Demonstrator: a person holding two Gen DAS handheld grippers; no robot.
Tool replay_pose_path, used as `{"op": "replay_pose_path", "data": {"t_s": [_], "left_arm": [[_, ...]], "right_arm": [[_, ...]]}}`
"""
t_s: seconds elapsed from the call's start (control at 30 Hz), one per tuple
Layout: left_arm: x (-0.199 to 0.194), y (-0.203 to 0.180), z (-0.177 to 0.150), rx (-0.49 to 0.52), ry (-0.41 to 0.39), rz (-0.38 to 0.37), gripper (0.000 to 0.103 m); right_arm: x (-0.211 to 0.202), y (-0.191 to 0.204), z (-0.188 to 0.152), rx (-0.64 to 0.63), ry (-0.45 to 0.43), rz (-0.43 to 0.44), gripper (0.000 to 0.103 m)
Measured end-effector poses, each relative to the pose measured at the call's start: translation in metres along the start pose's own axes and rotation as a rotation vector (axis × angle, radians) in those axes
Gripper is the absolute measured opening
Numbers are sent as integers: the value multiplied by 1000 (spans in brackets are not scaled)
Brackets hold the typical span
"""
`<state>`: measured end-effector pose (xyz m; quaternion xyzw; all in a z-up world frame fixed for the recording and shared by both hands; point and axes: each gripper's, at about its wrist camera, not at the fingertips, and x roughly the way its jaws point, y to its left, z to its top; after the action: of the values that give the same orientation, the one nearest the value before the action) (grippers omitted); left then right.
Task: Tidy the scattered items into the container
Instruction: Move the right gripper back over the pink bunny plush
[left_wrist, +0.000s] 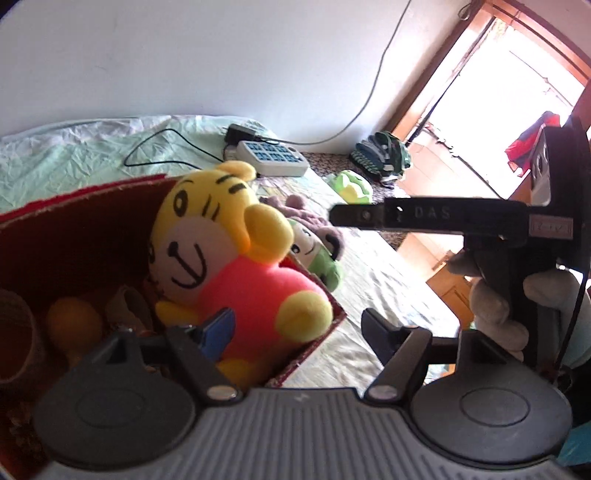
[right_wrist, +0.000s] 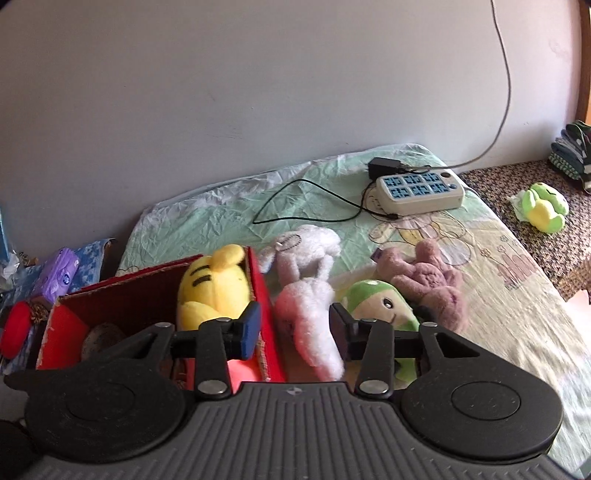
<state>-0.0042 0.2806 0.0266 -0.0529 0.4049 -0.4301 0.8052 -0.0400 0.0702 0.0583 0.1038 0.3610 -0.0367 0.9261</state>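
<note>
With tiger toy propped in red box, both grippers apart: left gripper empty, right gripper straddling white plush for next grab.

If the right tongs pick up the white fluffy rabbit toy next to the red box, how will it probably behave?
The white rabbit looks soft and long-limbed, so it will likely flop and dangle rather than hold its shape. Its fluffy pile suggests it is light and will squash under the open right tongs. It lies against the red box, so it may drag along that wall.
</note>
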Motion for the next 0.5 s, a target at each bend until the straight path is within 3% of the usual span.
{"op": "replay_pose_path", "data": {"t_s": [0.07, 0.17, 0.33, 0.5], "left_arm": [[5, -1, 6, -21, 8, 58, 74], [12, -4, 13, -47, 29, 133, 74], [16, -17, 23, -85, 40, 239, 74], [8, -59, 39, -48, -34, 335, 76]], "right_arm": [[2, -11, -4, 18, 20, -20, 31], [4, -21, -10, 29, 41, 0, 26], [10, -26, -15, 1, 84, 72, 26], [18, -42, -10, -30, 105, 121, 26]]}}
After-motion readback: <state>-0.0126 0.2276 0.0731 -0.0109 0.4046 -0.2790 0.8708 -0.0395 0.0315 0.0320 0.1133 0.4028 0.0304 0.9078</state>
